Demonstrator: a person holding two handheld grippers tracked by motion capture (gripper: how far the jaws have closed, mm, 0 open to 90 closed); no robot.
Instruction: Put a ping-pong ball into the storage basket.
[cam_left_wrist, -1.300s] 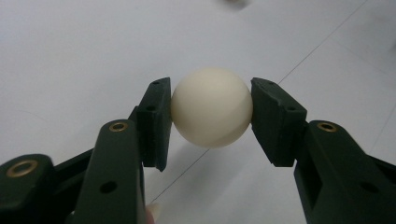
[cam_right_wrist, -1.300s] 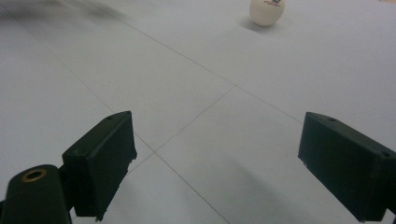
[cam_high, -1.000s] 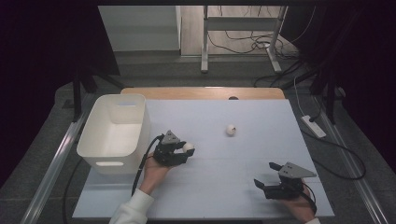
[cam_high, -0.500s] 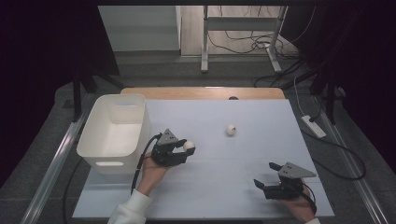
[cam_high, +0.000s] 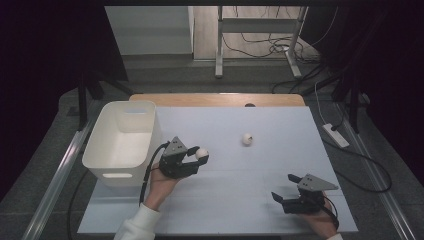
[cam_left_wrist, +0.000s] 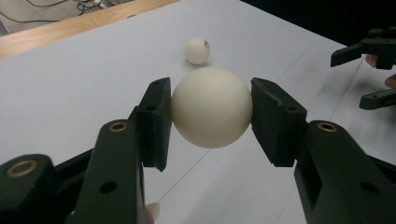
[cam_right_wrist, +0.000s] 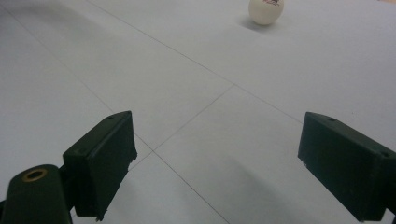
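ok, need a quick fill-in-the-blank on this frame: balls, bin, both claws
1. The left claw is shut on a white ____.
2. The second ball lies on the ____, apart from both claws.
3. The right claw has its jaws ____, with nothing between them.
4. The white bin stands to the ____ of the left claw in the high view.

Missing words: ball; table; open; left

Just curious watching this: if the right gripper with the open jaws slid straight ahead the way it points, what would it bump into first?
Probably nothing close: bare table lies ahead of the right gripper. The loose ball sits farther off, slightly right of centre.
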